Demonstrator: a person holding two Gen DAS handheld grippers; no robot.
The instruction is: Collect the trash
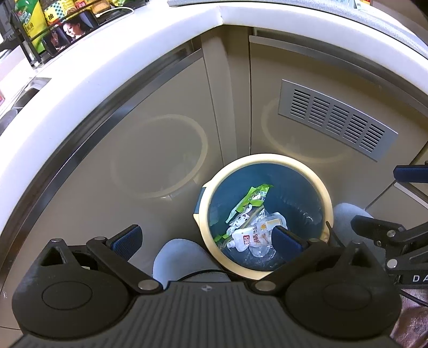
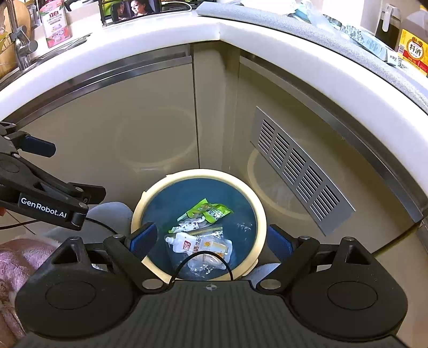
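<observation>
A round bin with a cream rim (image 1: pixel 267 158) (image 2: pixel 198 173) and a blue liner stands on the floor in the cabinet corner. Inside lie a green wrapper (image 1: pixel 254 197) (image 2: pixel 208 210), a white spouted pouch (image 1: pixel 244 238) (image 2: pixel 191 244) and some clear plastic. My left gripper (image 1: pixel 207 241) (image 2: pixel 69 168) hovers over the bin's left side, open and empty. Directly above the bin's mouth, my right gripper (image 2: pixel 211 239) (image 1: pixel 378 198) also stands wide open, with nothing between its fingers. Neither touches the bin.
Beige cabinet doors with a metal vent grille (image 1: pixel 337 120) (image 2: pixel 299 171) rise behind the bin, under a white counter edge (image 1: pixel 107 67). A phone (image 2: pixel 136 8) and bottles stand on the counter. Grey slippers (image 1: pixel 182 257) (image 2: pixel 112 211) flank the bin. A pink sleeve (image 2: pixel 16 257) shows at left.
</observation>
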